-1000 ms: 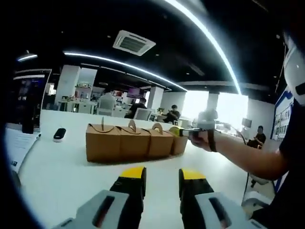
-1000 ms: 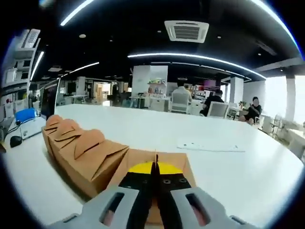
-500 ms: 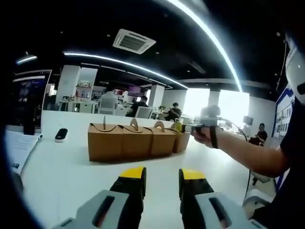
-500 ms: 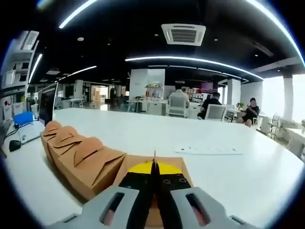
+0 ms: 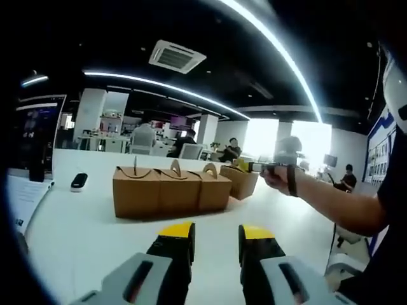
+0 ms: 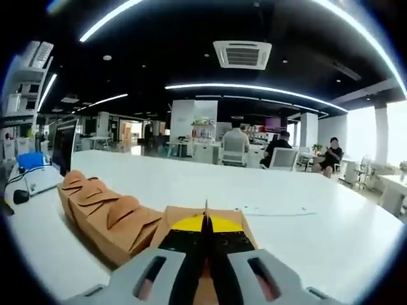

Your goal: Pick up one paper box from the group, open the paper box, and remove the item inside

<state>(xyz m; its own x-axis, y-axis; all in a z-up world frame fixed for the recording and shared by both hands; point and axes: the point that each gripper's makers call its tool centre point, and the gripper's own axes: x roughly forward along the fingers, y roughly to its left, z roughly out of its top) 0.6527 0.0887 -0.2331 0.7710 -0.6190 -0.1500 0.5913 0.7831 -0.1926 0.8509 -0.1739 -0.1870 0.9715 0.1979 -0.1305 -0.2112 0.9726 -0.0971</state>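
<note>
Three brown paper boxes with curved handle tabs stand in a row on the white table. A fourth paper box hangs tilted just right of the row, off the table, with my right gripper shut on its top tab. In the right gripper view the held box sits under my right gripper, its thin tab pinched between the shut jaws. The remaining boxes lie to the left there. My left gripper stands open over the near table, nothing between its fingers.
A black mouse and a paper sheet lie at the table's left, by a dark monitor. Another flat sheet lies on the table beyond the held box. People sit at desks in the background.
My right gripper has lifted the end box up and away from the row, opening a gap; the box now hangs tilted. The left gripper has stayed in place, open.
</note>
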